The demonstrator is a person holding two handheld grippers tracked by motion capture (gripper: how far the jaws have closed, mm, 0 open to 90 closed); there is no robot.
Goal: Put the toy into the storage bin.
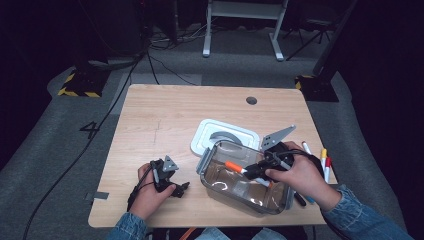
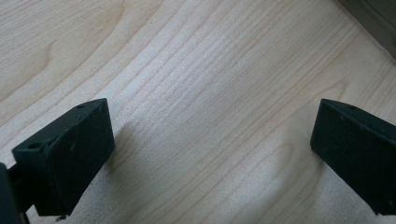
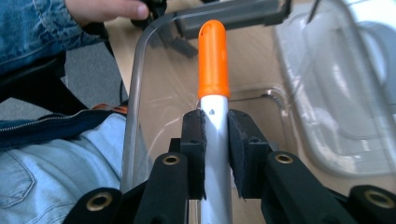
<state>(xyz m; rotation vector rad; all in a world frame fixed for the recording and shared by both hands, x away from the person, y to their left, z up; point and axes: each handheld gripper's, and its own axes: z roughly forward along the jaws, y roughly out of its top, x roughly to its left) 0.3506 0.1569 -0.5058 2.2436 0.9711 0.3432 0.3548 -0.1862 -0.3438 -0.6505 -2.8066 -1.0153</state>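
Orange-capped marker (image 3: 214, 93), smooth white barrel pinched in right tongs (image 3: 215, 140), over clear plastic box (image 1: 220, 187), left tongs (image 2: 212, 149) spread.

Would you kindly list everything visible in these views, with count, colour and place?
Marker: one, orange cap on a white barrel, clamped in the right claw above the container.
Container: one, clear plastic, near edge of the table.
Lid: one, whitish, flat on the table behind the container.
Loose markers: several, yellow, red and other caps, table's right edge.
Table: one, light wood.
Left claw: black, jaws wide apart over bare wood, nothing between them.
Right claw: black, shut on the marker.
Sleeves: two, blue denim, bottom of the high view.
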